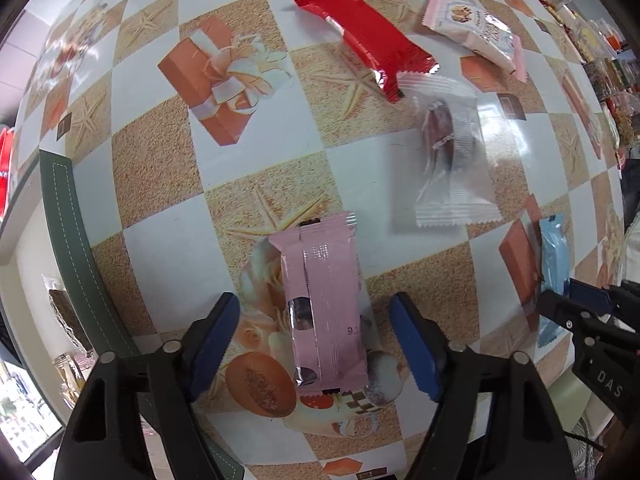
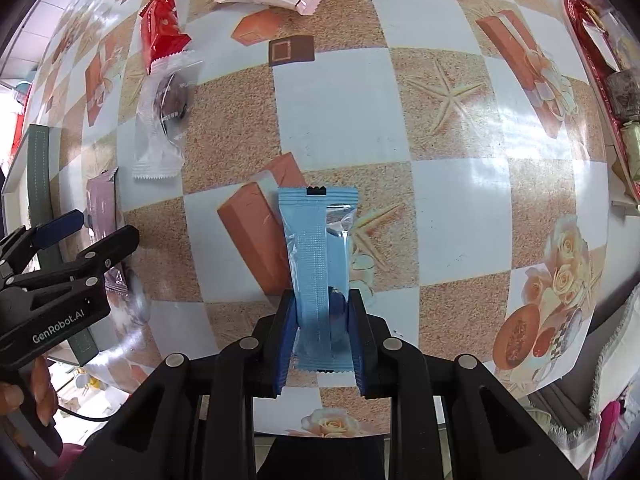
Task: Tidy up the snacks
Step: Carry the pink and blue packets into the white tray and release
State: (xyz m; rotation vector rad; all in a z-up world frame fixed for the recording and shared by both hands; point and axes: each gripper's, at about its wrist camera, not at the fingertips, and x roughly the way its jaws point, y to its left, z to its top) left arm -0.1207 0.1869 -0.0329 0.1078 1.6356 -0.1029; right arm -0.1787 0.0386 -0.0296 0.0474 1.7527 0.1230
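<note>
Left gripper (image 1: 316, 344): jaws were held spread, either side of the pink snack packet (image 1: 324, 304) lying flat on the patterned tablecloth (image 1: 168, 168), not touching | Right gripper (image 2: 320, 344): blue snack packet (image 2: 318, 264) was pinched at its near end | Clear-wrapped snack (image 1: 452, 152) and red packet (image 1: 360, 36) were seen farther off.

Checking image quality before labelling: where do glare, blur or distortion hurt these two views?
Left wrist view: the clear-wrapped snack is smeared by blur, and fisheye bends the tablecloth checks. Right wrist view: window glare whitens the tablecloth at right; the blue packet stays sharp.
</note>
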